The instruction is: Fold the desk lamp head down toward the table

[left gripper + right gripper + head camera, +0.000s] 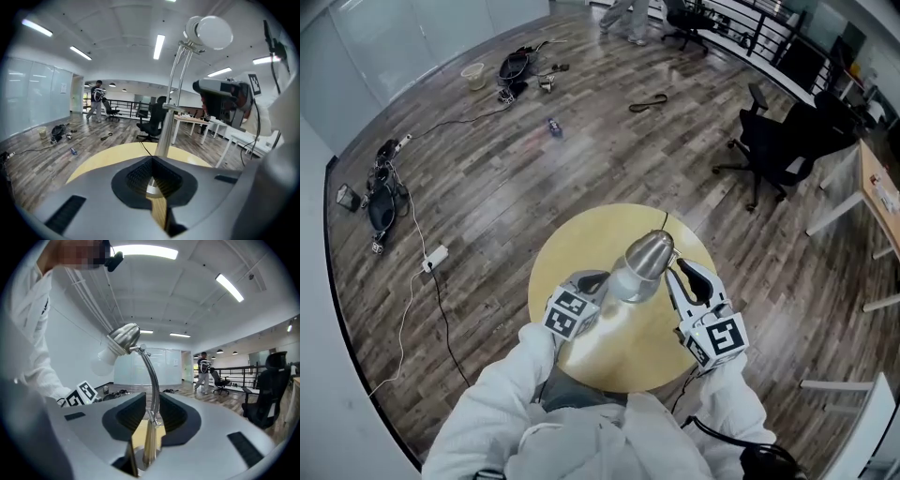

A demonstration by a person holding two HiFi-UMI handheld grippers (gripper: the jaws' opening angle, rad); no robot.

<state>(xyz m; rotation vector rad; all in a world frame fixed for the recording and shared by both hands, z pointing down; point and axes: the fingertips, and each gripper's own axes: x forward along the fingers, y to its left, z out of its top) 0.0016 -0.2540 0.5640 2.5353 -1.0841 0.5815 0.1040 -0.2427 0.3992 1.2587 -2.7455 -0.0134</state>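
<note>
A silver desk lamp stands on the round yellow table (572, 246). In the head view its metal head (645, 259) sits between my two grippers. In the left gripper view the stem (168, 117) rises to the head with its white bulb (208, 32), tilted up. My left gripper (595, 283) (152, 161) is low beside the lamp, its tips together and nothing gripped. My right gripper (684, 274) (152, 401) has its jaws apart around the curved stem (152, 376), the pads not pressing on it. From that side the head (124, 337) leans left.
A black office chair (778, 141) and a light desk (877, 192) stand right of the table. Cables and bags (384, 197) lie on the wood floor at left. A person (97, 99) walks far off near a railing.
</note>
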